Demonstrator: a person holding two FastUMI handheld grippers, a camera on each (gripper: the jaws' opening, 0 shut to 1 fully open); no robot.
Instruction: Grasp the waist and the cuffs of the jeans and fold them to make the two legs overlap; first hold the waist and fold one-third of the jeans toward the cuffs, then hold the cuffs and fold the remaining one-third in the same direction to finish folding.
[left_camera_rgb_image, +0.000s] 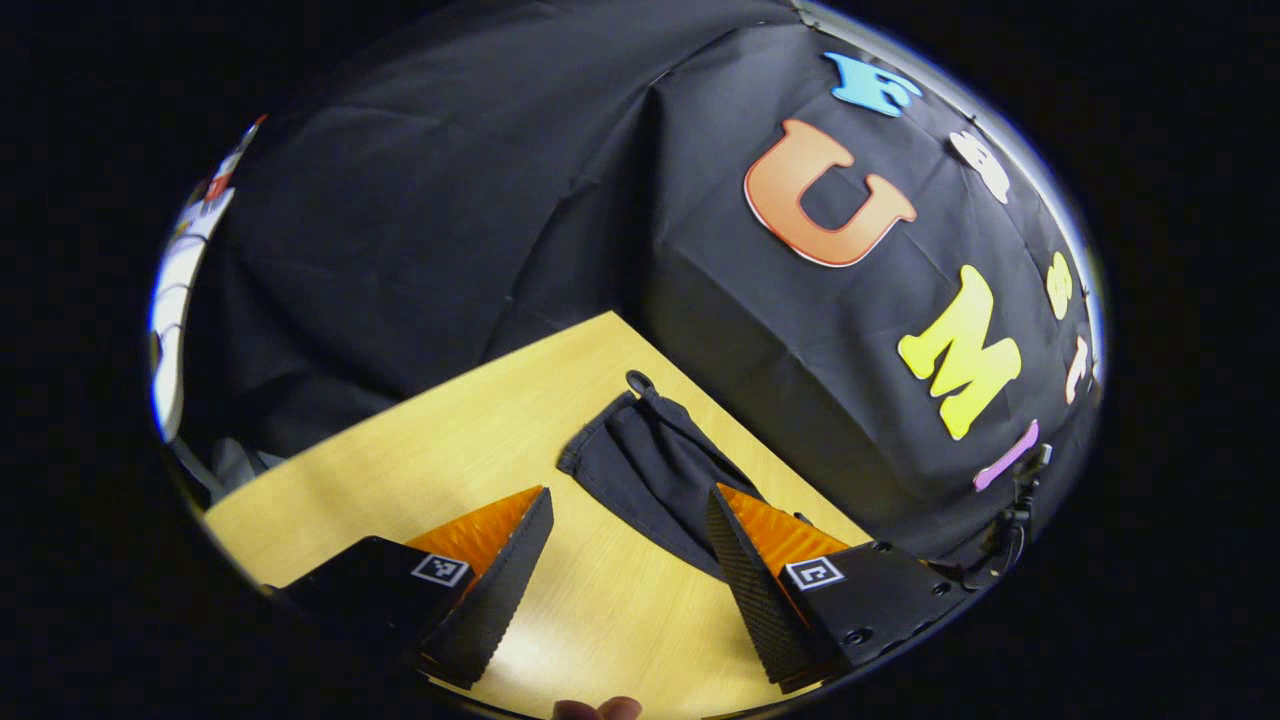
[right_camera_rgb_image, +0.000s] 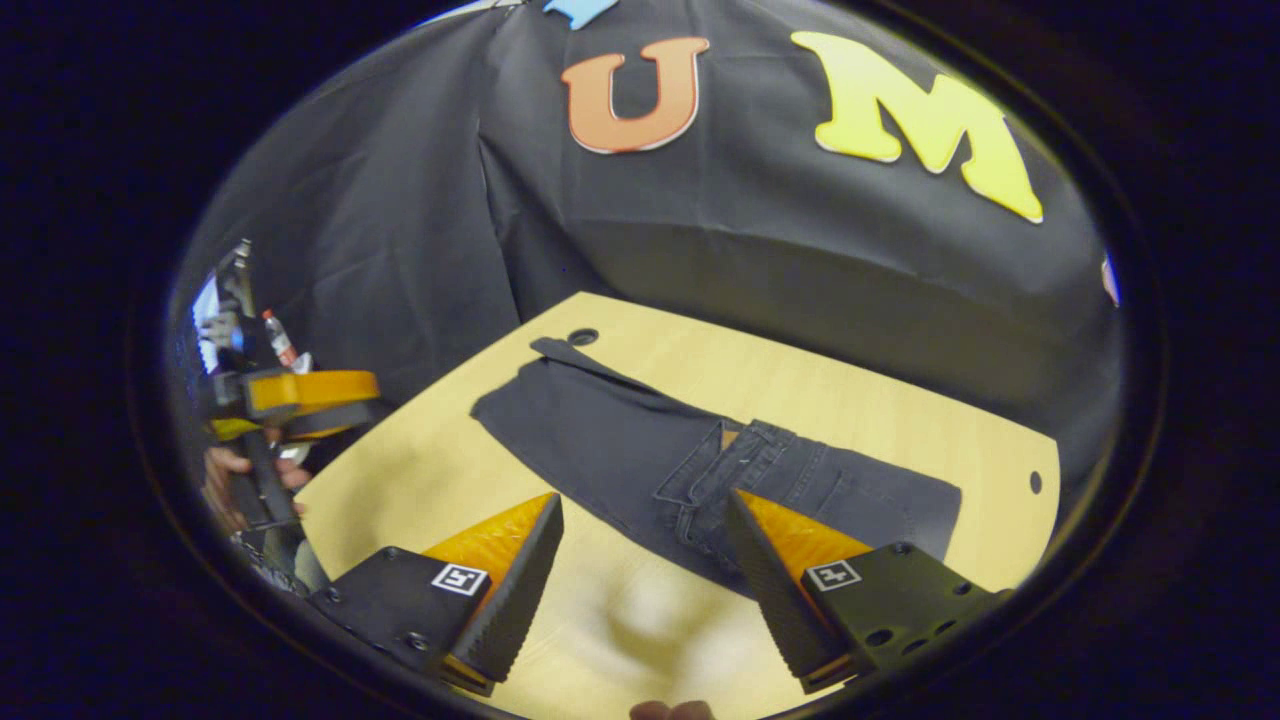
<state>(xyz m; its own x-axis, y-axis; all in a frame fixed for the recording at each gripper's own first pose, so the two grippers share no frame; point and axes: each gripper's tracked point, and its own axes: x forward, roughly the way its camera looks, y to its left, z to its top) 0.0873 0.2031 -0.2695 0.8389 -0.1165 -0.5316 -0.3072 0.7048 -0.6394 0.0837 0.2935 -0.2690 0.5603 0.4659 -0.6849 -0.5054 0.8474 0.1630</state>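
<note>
jeans: dark denim jeans (right_camera_rgb_image: 640, 450) lie flat on the pale wooden table (right_camera_rgb_image: 880, 400), already doubled lengthwise.
left gripper (left_camera_rgb_image: 628, 530): released, above the cuffs.
right gripper (right_camera_rgb_image: 642, 535): released, near the waist.
tip: pinch both waist corners evenly.
</note>
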